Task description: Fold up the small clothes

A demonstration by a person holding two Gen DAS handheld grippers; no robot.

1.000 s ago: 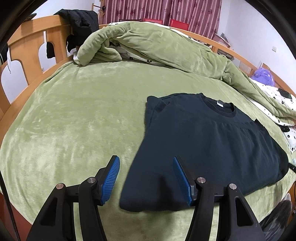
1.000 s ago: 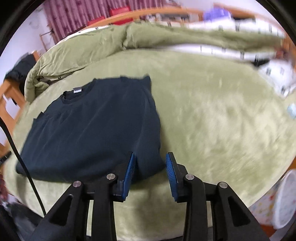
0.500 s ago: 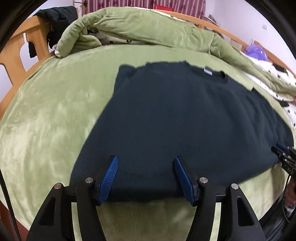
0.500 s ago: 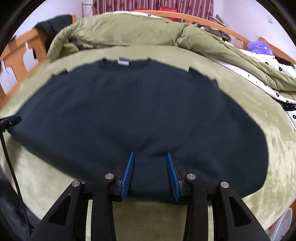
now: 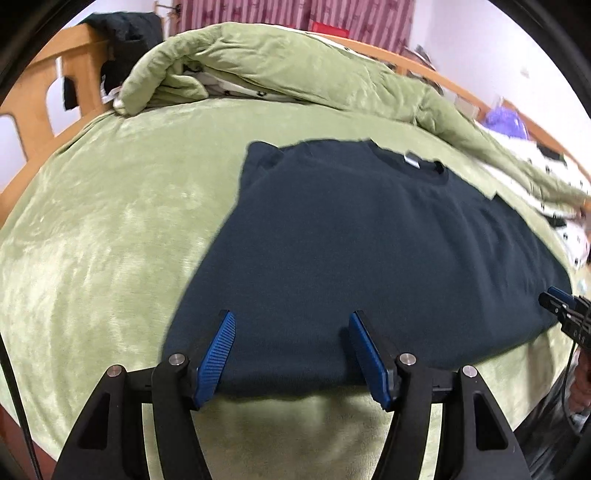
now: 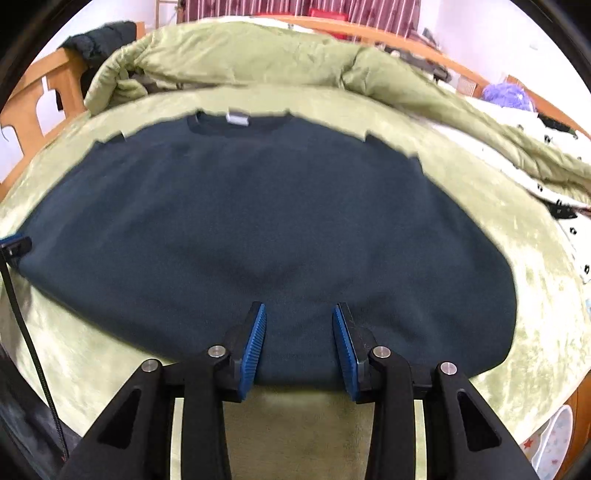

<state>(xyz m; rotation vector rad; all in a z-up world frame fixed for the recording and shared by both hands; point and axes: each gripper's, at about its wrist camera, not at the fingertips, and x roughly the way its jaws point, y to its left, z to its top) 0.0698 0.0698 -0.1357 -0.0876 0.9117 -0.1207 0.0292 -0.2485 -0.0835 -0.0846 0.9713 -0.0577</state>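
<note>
Both grippers have closed in on the near hem of the dark shirt (image 6: 266, 221), which a second ago lay off to one side of each and now fills the space ahead of them. It lies flat on the green bed cover (image 5: 103, 229), collar and grey neck tag (image 6: 237, 118) at the far end, sleeves tucked under. On the left gripper (image 5: 290, 354) the blue pads (image 5: 218, 354) stand wide apart over the left part of the hem, cloth lying between them, neither pad pressing it; the jaws have just been opening a little. On the right gripper (image 6: 299, 343) the pads are set closer together over the hem further right, also released, the fabric between them loose and ungrasped. Beyond the fingertips a rumpled green quilt (image 6: 258, 55) is heaped along the far side, with a wooden bed frame (image 5: 74, 74) left of it and a black garment (image 5: 125, 29) draped over its top
</note>
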